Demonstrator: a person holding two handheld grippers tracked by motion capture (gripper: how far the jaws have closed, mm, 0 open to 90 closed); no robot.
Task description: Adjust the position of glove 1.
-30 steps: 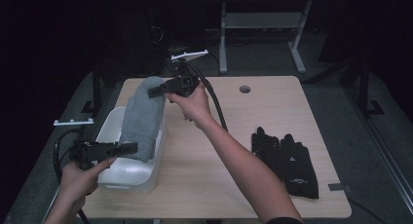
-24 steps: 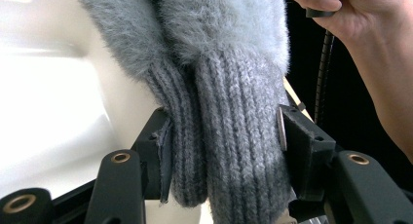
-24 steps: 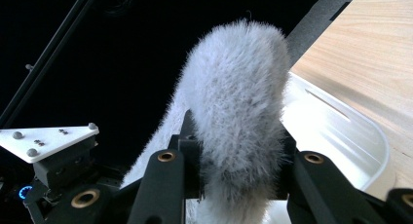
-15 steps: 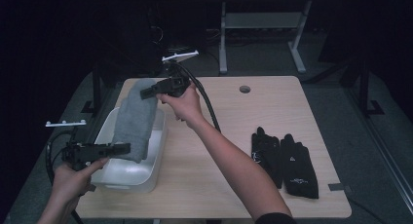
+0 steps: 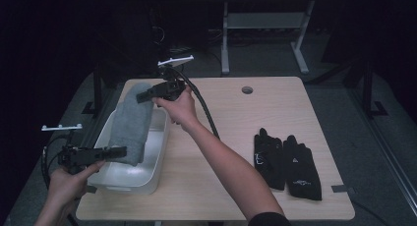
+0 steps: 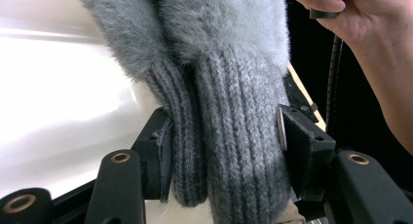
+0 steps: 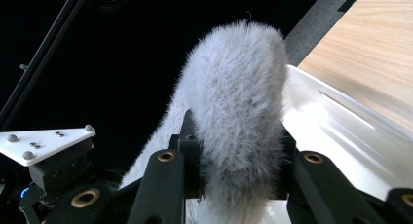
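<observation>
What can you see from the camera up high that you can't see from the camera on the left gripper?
The high view alone shows the black gloves on the wooden table and the whole white tub. The left gripper view alone shows the knitted ribbed cuff pinched between its jaws. Both show the fuzzy grey sock and the right hand.

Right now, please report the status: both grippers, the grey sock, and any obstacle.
Left gripper shut on grey sock cuff. Right gripper shut on its far end. Sock stretched above white bin. Black gloves lie apart, nothing blocking.
</observation>
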